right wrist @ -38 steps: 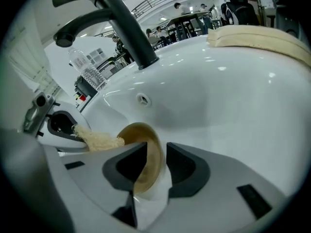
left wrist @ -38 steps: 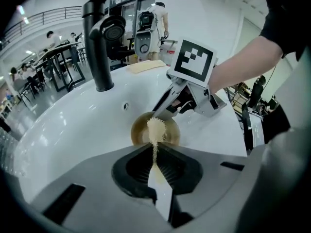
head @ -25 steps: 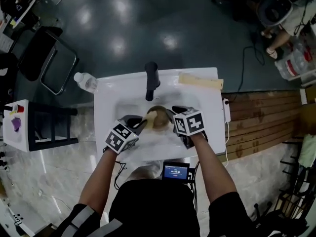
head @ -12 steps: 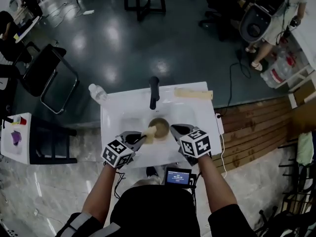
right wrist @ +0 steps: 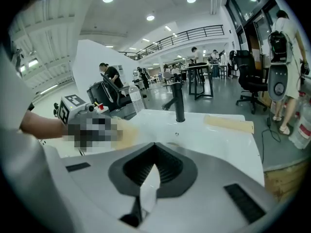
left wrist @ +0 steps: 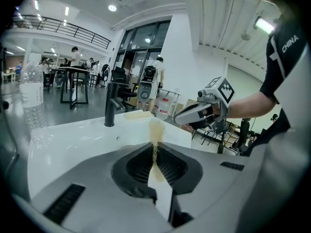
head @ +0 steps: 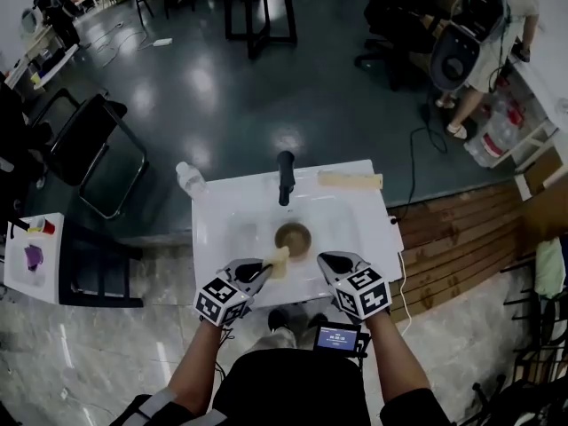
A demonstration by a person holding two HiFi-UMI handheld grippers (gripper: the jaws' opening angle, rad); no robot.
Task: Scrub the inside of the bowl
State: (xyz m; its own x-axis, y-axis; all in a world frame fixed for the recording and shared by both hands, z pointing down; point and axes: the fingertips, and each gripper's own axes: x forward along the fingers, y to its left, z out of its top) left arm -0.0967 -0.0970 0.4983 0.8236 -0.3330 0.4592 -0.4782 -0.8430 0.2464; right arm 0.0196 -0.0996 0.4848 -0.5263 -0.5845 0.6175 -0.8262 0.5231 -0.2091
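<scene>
A person at a white sink point(head: 217, 238) is holding a two-jaw claw in each hand, low in the centre of the head view. The brown bowl point(head: 293, 236) is sitting in the basin at mid-frame, directly below the black faucet point(head: 285, 177) and apart from both claws. The left claw point(head: 260, 272) is pinching a thin tan sponge point(head: 278, 261), which is sticking out past its tips just below and left of the bowl. The right claw point(head: 330, 261) is pressed together with nothing in it, hovering over the sink's lower right rim. A clear water bottle point(head: 189, 179) is standing at the sink's upper left corner, and a tan strip point(head: 351, 180) is lying along its upper right edge.
</scene>
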